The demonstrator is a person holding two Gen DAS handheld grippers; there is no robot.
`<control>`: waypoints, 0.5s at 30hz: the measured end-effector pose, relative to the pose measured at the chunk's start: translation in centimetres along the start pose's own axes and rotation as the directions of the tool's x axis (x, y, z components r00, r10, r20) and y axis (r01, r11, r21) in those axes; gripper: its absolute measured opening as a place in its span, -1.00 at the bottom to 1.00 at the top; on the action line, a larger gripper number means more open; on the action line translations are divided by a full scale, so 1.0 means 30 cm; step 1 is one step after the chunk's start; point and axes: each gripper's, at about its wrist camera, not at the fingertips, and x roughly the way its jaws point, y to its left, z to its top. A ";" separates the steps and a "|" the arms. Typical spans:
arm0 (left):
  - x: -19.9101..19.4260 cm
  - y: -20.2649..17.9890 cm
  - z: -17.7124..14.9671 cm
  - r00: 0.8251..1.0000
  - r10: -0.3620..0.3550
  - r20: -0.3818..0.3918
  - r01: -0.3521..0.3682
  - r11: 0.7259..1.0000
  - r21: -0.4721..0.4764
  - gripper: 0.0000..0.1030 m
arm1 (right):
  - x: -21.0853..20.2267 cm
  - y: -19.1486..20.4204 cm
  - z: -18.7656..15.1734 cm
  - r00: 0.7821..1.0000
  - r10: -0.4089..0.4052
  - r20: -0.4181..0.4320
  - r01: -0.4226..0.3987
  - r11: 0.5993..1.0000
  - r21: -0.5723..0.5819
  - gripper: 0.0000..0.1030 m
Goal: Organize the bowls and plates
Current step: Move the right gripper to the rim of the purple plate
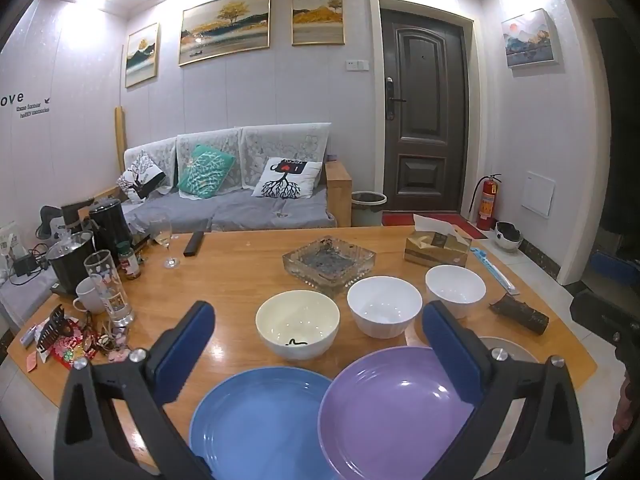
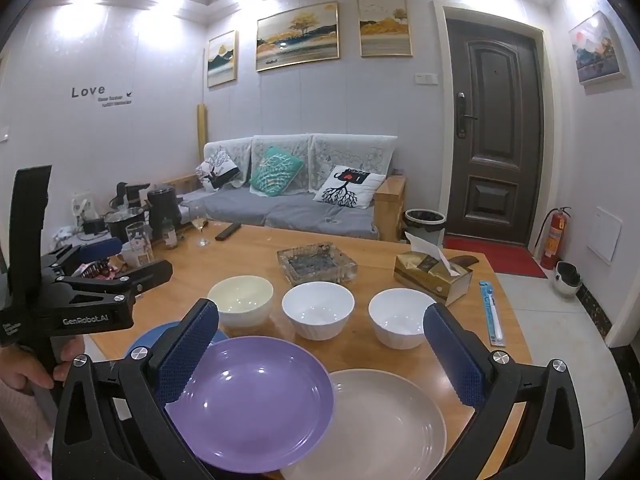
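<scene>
Both tongs, left and right, gape empty above the counter's near edge, my right nearer the purple plate overlapping the beige plate to its right.

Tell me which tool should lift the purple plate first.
Probably right. The purple plate overlaps the beige plate and sits directly ahead of the open right tool. The open left tool faces the blue plate more.

Wooden table – bowls, plates
</scene>
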 end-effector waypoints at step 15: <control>-0.008 -0.035 0.003 1.000 -0.010 -0.005 0.010 1.000 -0.004 0.99 | 0.001 0.000 0.000 1.000 0.000 0.001 0.000 1.000 0.000 0.97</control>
